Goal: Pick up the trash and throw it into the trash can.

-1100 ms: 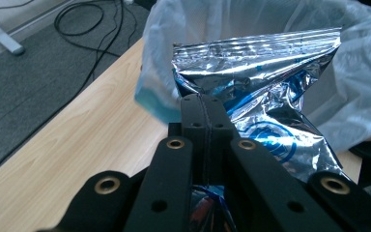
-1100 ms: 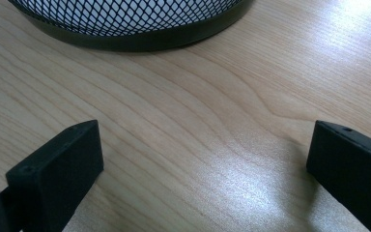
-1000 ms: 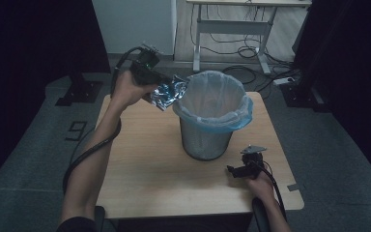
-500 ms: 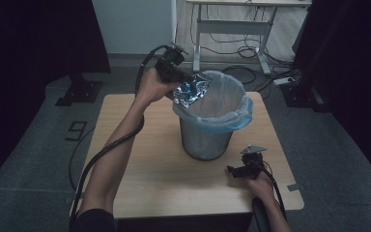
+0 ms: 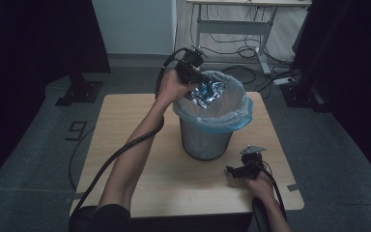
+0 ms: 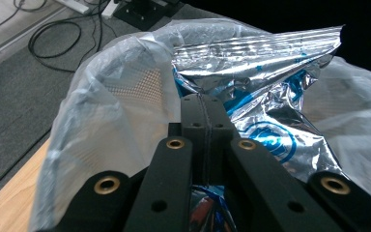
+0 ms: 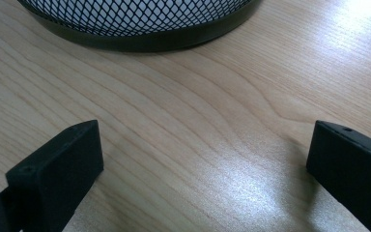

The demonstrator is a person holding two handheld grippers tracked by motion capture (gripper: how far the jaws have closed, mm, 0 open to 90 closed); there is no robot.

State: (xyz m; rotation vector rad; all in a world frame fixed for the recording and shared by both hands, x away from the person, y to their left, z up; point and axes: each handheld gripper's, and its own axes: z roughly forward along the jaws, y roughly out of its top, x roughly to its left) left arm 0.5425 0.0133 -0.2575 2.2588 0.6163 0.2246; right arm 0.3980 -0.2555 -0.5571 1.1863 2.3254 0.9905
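Note:
A mesh waste bin lined with a clear blue-tinted bag stands on the wooden table. Over its mouth my left gripper is shut on a crumpled silver foil wrapper with blue print. In the left gripper view the jaws meet on the silver foil wrapper, with the bag spread just beyond. My right gripper rests open on the table in front of the bin, right of centre. In the right gripper view its jaws stand wide apart over bare wood, facing the bin's base.
Behind the table stands a white desk frame with cables on the grey floor. A black stand base sits at the far left. A cable trails from the left gripper along the forearm.
My left gripper has carried the foil wrapper rightward from beside the bin's left rim to over its mouth. The right gripper has stayed put.

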